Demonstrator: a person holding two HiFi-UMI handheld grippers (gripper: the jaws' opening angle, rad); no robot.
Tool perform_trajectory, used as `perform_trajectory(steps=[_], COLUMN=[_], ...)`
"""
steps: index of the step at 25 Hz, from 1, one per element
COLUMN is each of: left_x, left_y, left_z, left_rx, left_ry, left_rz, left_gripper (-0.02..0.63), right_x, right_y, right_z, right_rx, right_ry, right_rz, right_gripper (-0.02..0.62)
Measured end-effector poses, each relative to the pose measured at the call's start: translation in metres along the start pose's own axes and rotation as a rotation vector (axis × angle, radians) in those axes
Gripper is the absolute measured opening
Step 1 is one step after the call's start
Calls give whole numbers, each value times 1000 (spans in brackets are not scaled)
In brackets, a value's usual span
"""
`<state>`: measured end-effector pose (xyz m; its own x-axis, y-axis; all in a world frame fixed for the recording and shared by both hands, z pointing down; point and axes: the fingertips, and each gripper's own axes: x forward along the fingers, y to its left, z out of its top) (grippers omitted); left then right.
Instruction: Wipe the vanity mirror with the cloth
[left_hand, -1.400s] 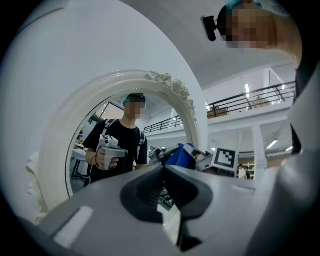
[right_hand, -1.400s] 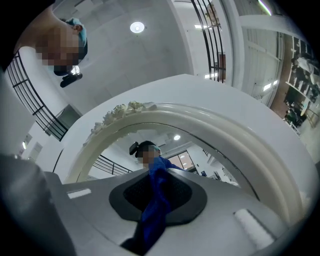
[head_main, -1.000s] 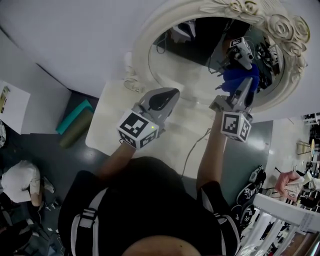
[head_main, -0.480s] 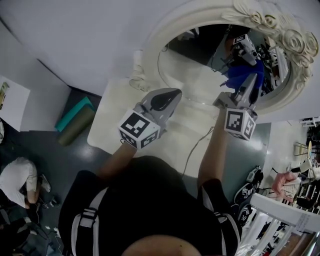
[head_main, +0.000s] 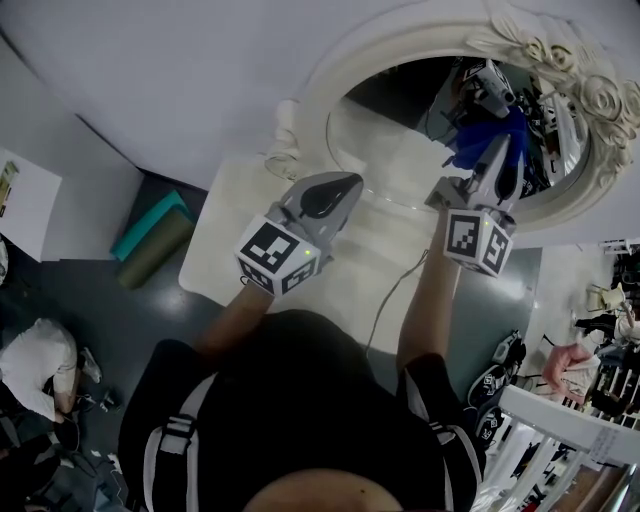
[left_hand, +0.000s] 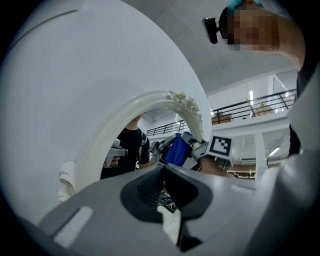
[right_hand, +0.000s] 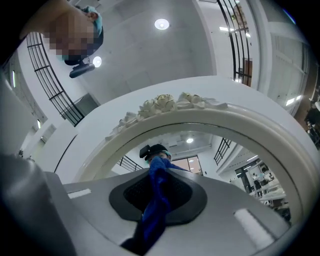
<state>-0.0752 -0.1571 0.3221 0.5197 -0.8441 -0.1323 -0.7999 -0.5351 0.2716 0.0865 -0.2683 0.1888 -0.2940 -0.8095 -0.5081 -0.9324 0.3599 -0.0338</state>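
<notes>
Your left gripper (head_main: 340, 188), at 7 o'clock of the vanity mirror (head_main: 390, 140), has its jaws pressed together on nothing. Your right gripper (head_main: 497, 150), at 3 o'clock from the left, pinches the blue cloth (head_main: 478, 140) up against the glass, toward the mirror's 4 o'clock edge.

Head view: high above the person, facing steeply down onto the left gripper (head_main: 338, 188) and right gripper (head_main: 503, 150) in front of the vanity mirror (head_main: 410, 150). Left gripper view: low and close, looking obliquely up along the mirror's frame. Right gripper view: close, nearly square to the glass; all three views share the carved rose crest (head_main: 570, 70).
</notes>
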Motion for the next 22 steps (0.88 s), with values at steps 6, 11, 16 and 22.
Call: perform_trajectory(steps=[6, 11, 16, 22], left_x=[-5, -13, -20, -27], left_y=[10, 24, 36, 46], left_z=[2, 4, 5, 6], left_rx=[-7, -13, -24, -29], left_ry=[-10, -18, -20, -23], left_rz=[9, 34, 52, 59], left_gripper=[9, 9, 9, 9], right_x=[9, 15, 19, 18], right_y=[39, 62, 87, 122], right_z=[-9, -17, -23, -47], right_rx=[-32, -55, -70, -46], right_ry=[11, 17, 38, 70], right_rz=[62, 81, 131, 206], right_gripper=[40, 40, 40, 40])
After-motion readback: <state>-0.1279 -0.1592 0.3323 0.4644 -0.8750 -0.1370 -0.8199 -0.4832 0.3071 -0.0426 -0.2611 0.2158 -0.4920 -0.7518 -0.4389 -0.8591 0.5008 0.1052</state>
